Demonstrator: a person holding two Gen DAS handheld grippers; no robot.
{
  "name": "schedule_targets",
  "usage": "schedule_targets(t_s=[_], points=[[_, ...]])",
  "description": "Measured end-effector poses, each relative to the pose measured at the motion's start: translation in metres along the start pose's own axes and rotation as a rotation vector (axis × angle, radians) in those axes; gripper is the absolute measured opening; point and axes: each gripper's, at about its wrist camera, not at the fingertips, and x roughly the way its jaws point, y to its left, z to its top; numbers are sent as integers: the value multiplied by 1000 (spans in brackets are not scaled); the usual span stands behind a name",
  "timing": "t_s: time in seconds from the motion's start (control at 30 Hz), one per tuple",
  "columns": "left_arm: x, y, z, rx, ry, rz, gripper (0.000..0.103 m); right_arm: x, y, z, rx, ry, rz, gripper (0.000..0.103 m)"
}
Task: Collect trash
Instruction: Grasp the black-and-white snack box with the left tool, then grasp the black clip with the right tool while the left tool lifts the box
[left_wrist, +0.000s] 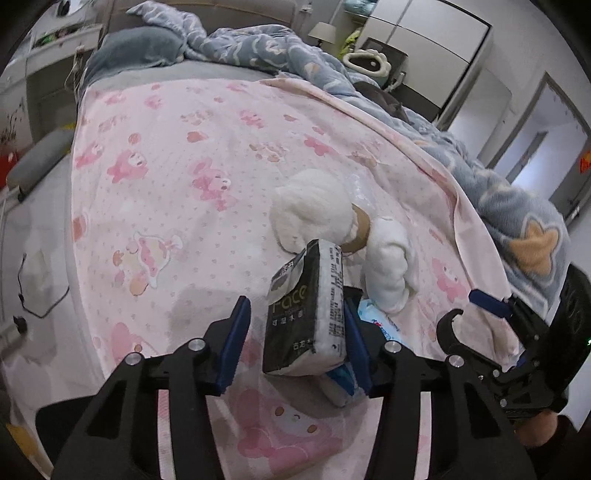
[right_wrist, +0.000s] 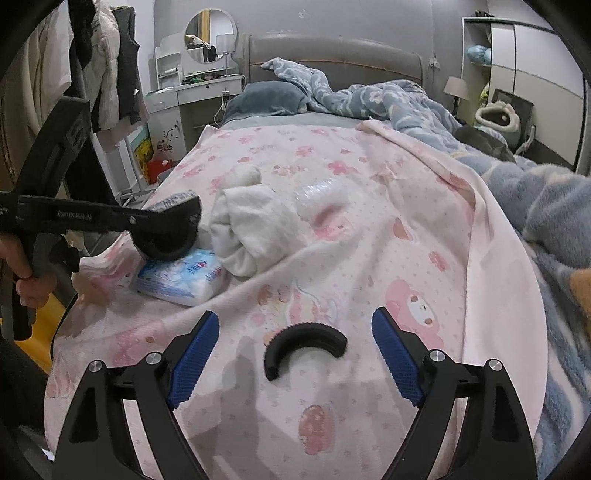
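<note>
Between the blue pads of the left gripper (left_wrist: 295, 339) stood a black-and-white tissue pack (left_wrist: 306, 314), upright on its end; the right pad touched its side, the left pad stood clear, so the jaws were apart. Under it lay a blue-and-white plastic wrapper (right_wrist: 184, 277) on the pink patterned bed sheet (right_wrist: 332, 258), just beside a white rolled towel (right_wrist: 251, 229). Farther right, the right gripper (right_wrist: 295, 354) hung spread wide and empty above the sheet.
</note>
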Motion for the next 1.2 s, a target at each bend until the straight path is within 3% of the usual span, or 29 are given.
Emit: schedule_targets(t_s=[0.17,0.23,0.37,0.47,0.6,1.2], points=[[4,7,-1,-18,14,9,24,8,-4,-1,-2,40,6,86],[4,8,-2,-12,16,7,20,11,-5,-1,-2,52,8,86],[-3,3,-3,32,-7,18,17,18,-7,1,5,76,28,84],[-8,3,-3,50,-23,21,17,26,-7,1,14,114,38,64],[-18,6,-2,70,-43,22,17,31,-1,7,15,146,12,47],[-59,41,-11,113,-64,90,17,20,49,70,11,3,14,45]])
